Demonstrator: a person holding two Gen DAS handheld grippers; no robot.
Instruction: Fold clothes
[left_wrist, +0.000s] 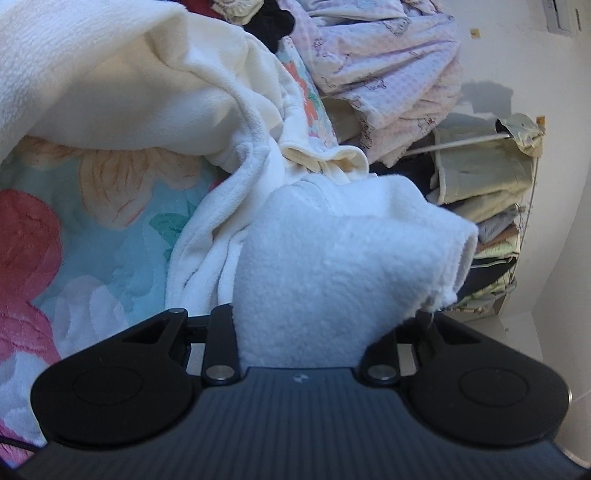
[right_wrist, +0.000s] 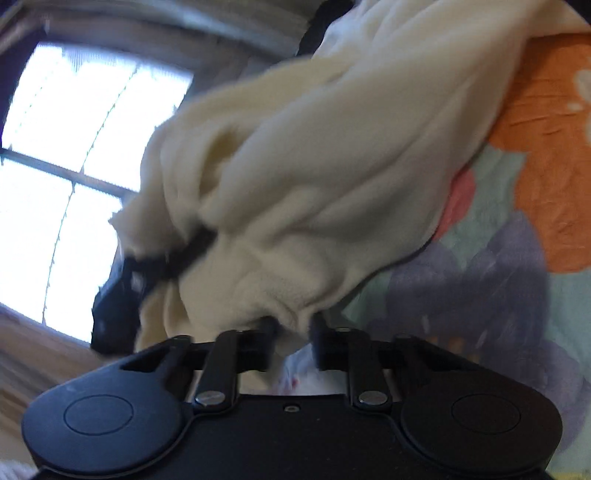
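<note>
A white fleece garment (left_wrist: 325, 258) fills the middle of the left wrist view and drapes over my left gripper (left_wrist: 299, 328), hiding its fingertips; the jaws are shut on a fold of it. The rest of the garment (left_wrist: 122, 92) hangs up and to the left above the floral bedspread (left_wrist: 92, 236). In the right wrist view my right gripper (right_wrist: 291, 325) is shut on the cream-looking edge of the same garment (right_wrist: 332, 166), which is lifted above the bedspread (right_wrist: 517, 258). The other gripper (right_wrist: 122, 295) shows dark at left, wrapped in cloth.
A heap of pale lilac clothes (left_wrist: 388, 62) lies at the back of the bed. A stack of folded cloth (left_wrist: 491, 206) stands at right by a white wall. A bright window (right_wrist: 74, 166) is at left in the blurred right wrist view.
</note>
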